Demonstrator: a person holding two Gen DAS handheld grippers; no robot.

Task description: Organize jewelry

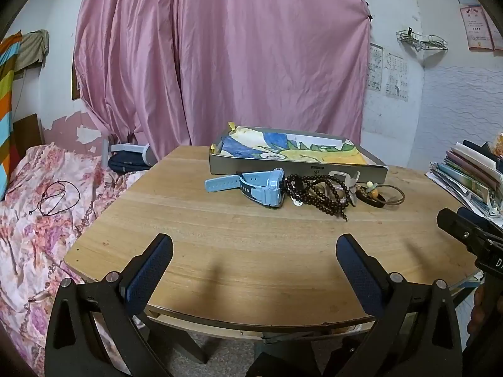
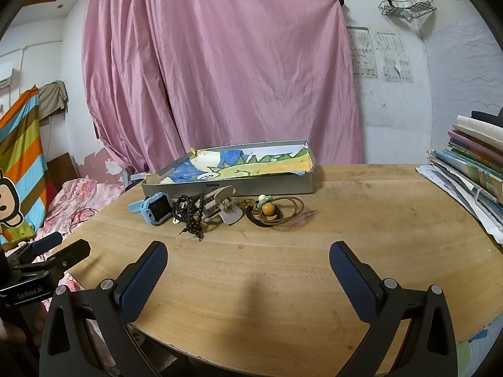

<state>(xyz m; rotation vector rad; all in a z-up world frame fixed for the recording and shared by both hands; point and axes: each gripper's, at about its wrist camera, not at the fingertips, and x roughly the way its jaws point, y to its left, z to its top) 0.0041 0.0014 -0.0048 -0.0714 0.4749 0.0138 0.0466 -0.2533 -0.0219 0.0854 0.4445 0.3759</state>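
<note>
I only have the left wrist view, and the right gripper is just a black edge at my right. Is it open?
Observer: Yes. The right gripper is open, jaws wide apart with nothing between them, above bare table short of the pile.
Operator: The watch is side-on for me. Where does its face point?
Observer: The watch stands on edge, its dark screen facing the right gripper.
Operator: What is the pale thing behind the beads?
Observer: A beige claw clip, lying just right of the beads.
</note>
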